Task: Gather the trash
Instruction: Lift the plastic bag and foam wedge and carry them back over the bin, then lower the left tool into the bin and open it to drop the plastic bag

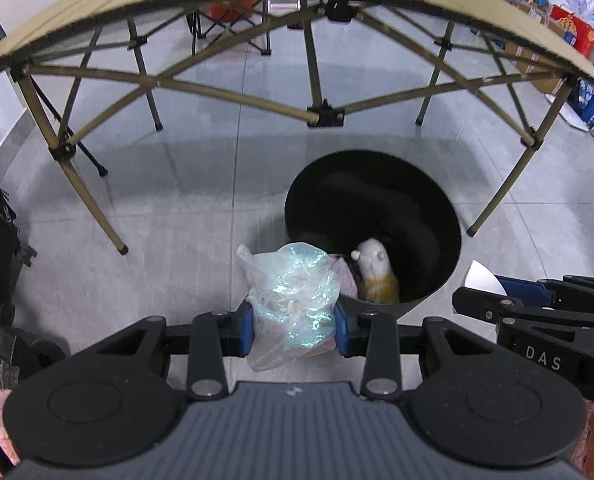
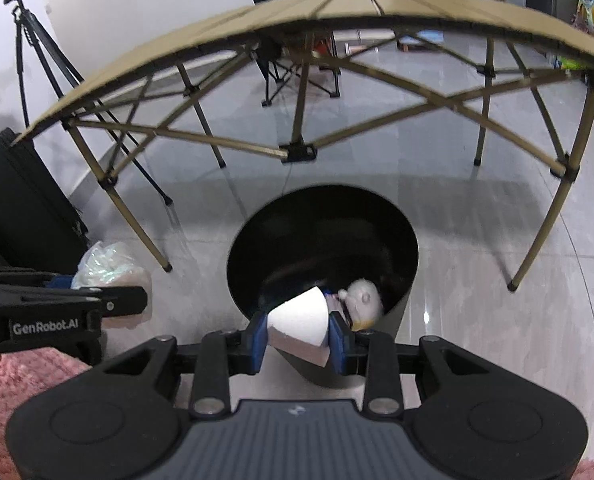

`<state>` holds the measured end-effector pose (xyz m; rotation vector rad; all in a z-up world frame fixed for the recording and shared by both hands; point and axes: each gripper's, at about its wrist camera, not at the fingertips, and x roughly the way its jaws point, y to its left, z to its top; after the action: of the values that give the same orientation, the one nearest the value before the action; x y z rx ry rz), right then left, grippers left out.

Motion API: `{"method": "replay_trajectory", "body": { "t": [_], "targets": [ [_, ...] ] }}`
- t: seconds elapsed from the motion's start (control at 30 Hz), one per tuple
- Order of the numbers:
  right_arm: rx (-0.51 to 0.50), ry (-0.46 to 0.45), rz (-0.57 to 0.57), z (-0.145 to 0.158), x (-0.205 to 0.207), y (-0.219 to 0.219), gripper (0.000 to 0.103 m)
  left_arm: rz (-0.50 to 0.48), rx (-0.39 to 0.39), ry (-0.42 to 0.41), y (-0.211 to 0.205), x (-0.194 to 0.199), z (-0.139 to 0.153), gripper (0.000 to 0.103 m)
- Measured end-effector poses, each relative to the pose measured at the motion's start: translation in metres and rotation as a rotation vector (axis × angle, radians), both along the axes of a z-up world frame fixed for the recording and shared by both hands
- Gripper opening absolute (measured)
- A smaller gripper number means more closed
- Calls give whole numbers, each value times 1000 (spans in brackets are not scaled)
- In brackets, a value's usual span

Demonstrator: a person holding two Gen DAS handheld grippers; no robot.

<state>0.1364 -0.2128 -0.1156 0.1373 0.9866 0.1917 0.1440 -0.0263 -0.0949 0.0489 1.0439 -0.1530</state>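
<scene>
A black round trash bin (image 1: 417, 208) (image 2: 257, 240) stands open on the tiled floor, with a white and yellow crumpled item (image 1: 375, 276) (image 2: 361, 300) inside it. My left gripper (image 1: 295, 330) is shut on a crinkled clear plastic bag (image 1: 293, 300), held just left of the bin's near rim. My right gripper (image 2: 297, 338) is shut on a white paper cone (image 2: 301, 320), held above the bin's near rim. In the right wrist view the plastic bag (image 2: 109, 264) and the left gripper's side (image 2: 57, 316) show at the left. The white cone's tip (image 1: 483, 280) shows at the right in the left wrist view.
A tan folding table (image 1: 257, 0) (image 2: 337, 12) with crossed legs stands just behind the bin. A tripod (image 2: 37, 52) and a black case (image 2: 21, 208) stand at the left. A folding chair (image 2: 297, 68) is beyond the table. Pink rug (image 2: 37, 372) lies under my grippers.
</scene>
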Motion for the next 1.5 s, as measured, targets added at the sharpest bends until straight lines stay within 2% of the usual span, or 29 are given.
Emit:
{"method": "replay_trajectory", "body": {
  "t": [0.3,0.43,0.57,0.77,1.1,1.5],
  "targets": [
    [-25,60,-43,-31,11,-8,31,5,20,82,0,17,-35,38],
    [-68,49,-92,-39,18,-22,31,12,23,111,2,25,-42,38],
    [-64,52,-154,-45,25,-42,31,11,18,133,-2,37,-47,38],
    [-79,43,-211,-51,27,-62,31,12,4,127,-11,52,-45,38],
    [-54,25,-270,-55,26,-86,31,-14,13,118,-50,71,-43,38],
    [-42,7,-333,-59,26,-110,31,-21,5,152,-87,94,-54,38]
  ]
}}
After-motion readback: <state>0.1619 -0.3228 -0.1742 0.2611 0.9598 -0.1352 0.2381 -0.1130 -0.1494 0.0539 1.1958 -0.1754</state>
